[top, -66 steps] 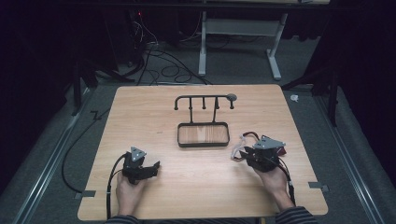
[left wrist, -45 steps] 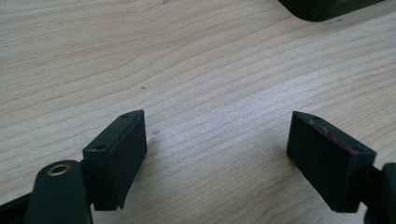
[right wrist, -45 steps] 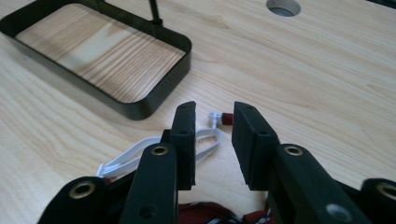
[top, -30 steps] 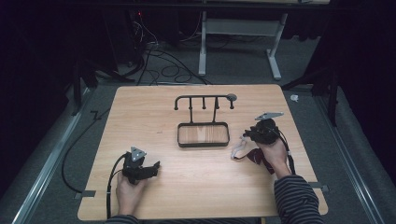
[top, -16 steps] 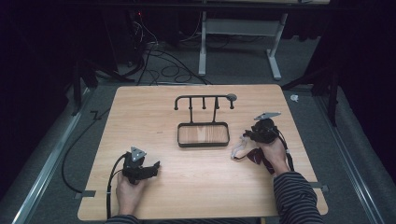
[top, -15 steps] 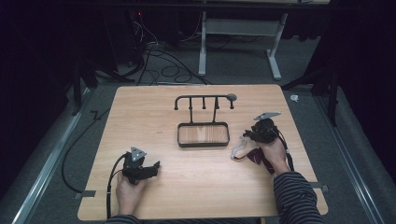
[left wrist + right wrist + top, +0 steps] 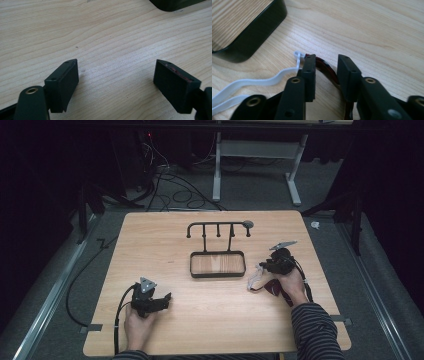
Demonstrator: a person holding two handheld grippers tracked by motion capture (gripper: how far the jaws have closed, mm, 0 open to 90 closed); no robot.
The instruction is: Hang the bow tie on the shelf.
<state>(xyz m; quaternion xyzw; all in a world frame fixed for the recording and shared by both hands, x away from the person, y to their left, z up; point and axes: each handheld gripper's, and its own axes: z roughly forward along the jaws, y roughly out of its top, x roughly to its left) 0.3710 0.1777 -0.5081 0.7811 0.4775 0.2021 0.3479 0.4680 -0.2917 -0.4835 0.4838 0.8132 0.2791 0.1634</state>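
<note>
Rack tray (image 7: 218, 275) sits left of right gripper (image 7: 270, 266), part-closed round dark-red band (image 7: 327, 70), unmoved; left gripper (image 7: 116, 82) spread wide.

Table (image 7: 165, 245): light wood-grain top, centre of the high view, pale and evenly lit.
Floor (image 7: 260, 195): grey, around the table on all sides.
Cables (image 7: 170, 182): black tangle on the floor toward 11 o'clock from the table.
Desk frame (image 7: 295, 175): white metal legs at 12 to 1 o'clock, beyond the table.
Rail (image 7: 47, 295): pale metal strip along the floor at 8 o'clock.
Surroundings: dark at 9 and 3 o'clock, details cannot be made out.
</note>
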